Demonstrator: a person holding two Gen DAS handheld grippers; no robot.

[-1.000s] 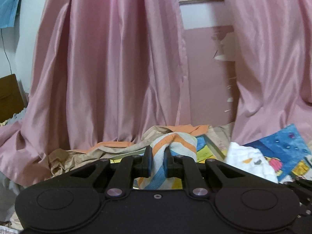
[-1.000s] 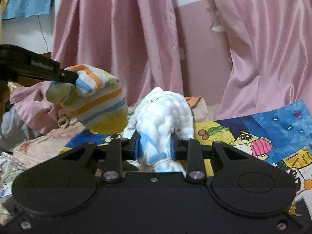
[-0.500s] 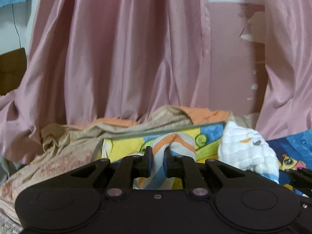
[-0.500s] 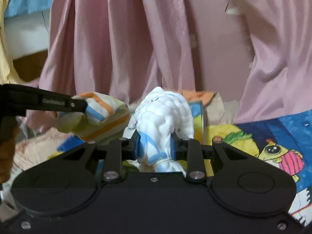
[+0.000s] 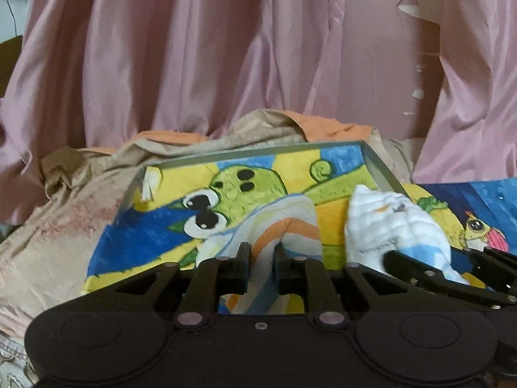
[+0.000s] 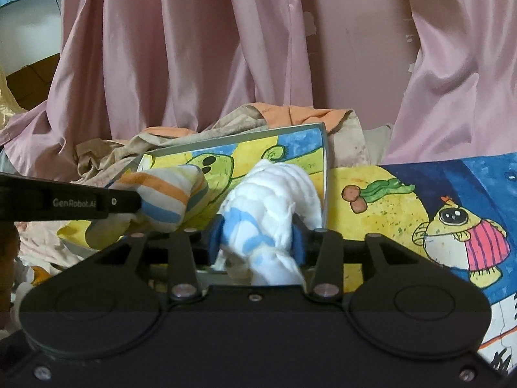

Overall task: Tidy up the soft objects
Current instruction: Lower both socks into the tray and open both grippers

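Left wrist view. Striped cloth (image 5: 284, 226): soft bundle banded orange, blue, white and pale yellow; a fold lies between the pads of the left gripper (image 5: 261, 258), whose jaws are opening while the fabric still fills the narrow gap. It hangs over the tray (image 5: 378, 165), a shallow grey-rimmed box lined with a cartoon print in yellow, blue and green. White cloth (image 5: 394, 223): puffy quilted bundle with light blue bands, just right of the striped one, over the tray's right side, carried by the right gripper (image 5: 416, 268), which enters from the right edge. The tray's left and far portions lie bare. Tan and orange crumpled fabric (image 5: 97, 187) borders its left and far rim. Pink curtain (image 5: 194, 58) fills the background.

Right wrist view. White cloth (image 6: 274, 200) sits between the blue pads of the right gripper (image 6: 257, 239); jaws are opening, the bundle still spanning the gap and touching both pads. Striped cloth (image 6: 168, 194) to its left, at the tip of the left gripper (image 6: 129, 202), over the tray (image 6: 324, 174) near its left corner. Illustrated sheet (image 6: 436, 207) with a cartoon fish spreads right of the tray. Crumpled fabric (image 6: 226, 126) lies behind; pink curtain (image 6: 177, 48) beyond.
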